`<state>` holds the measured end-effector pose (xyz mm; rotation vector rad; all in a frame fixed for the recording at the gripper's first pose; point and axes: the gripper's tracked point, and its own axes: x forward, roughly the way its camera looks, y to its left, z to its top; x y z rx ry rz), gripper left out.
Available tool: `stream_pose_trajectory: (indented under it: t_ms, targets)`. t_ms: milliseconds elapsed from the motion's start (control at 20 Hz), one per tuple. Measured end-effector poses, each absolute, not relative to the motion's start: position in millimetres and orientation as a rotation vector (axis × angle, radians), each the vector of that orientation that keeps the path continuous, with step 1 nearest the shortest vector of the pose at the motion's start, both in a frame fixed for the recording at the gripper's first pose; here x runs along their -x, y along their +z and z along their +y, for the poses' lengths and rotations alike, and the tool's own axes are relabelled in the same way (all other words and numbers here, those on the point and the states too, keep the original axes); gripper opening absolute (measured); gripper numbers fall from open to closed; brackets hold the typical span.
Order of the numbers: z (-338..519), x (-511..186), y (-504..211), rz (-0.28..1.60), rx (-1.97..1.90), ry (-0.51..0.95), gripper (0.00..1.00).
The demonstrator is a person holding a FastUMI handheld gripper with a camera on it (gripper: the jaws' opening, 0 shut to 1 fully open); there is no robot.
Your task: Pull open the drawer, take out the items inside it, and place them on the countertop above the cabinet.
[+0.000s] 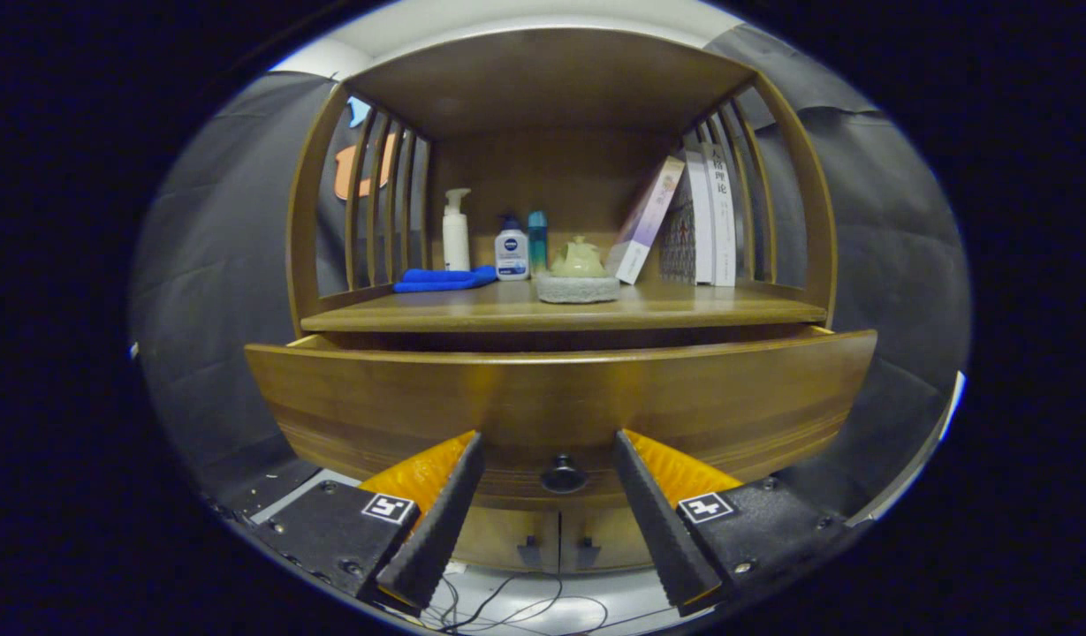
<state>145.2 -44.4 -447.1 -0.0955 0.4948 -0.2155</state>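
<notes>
Gripper (pixel 549 455) fingers are standing apart, flanking the drawer knob (pixel 563 475) w/o touching it. Knob is sitting btwn tips, low on the drawer front (pixel 560 402); drawer is sticking out slightly under the countertop's (pixel 472 311) front edge.

Wood drawer (pixel 560 397) w/ dark round knob (pixel 564 475) sits pulled partway out below the countertop (pixel 560 311).

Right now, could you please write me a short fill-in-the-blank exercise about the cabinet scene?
1. The tool has its fingers ____, one on each side of the drawer knob.
2. The drawer stands slightly ____.
3. On the countertop, the folded cloth is coloured ____.
4. The books stand to the ____ of the green teapot.

Missing words: open; open; blue; right
</notes>
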Motion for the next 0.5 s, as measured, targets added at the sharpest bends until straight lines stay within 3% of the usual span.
stream_pose_trajectory:
  t_ms: [500]
  targets:
    - [-55, -193, -459, 0.523, 0.133, -0.265, 0.94]
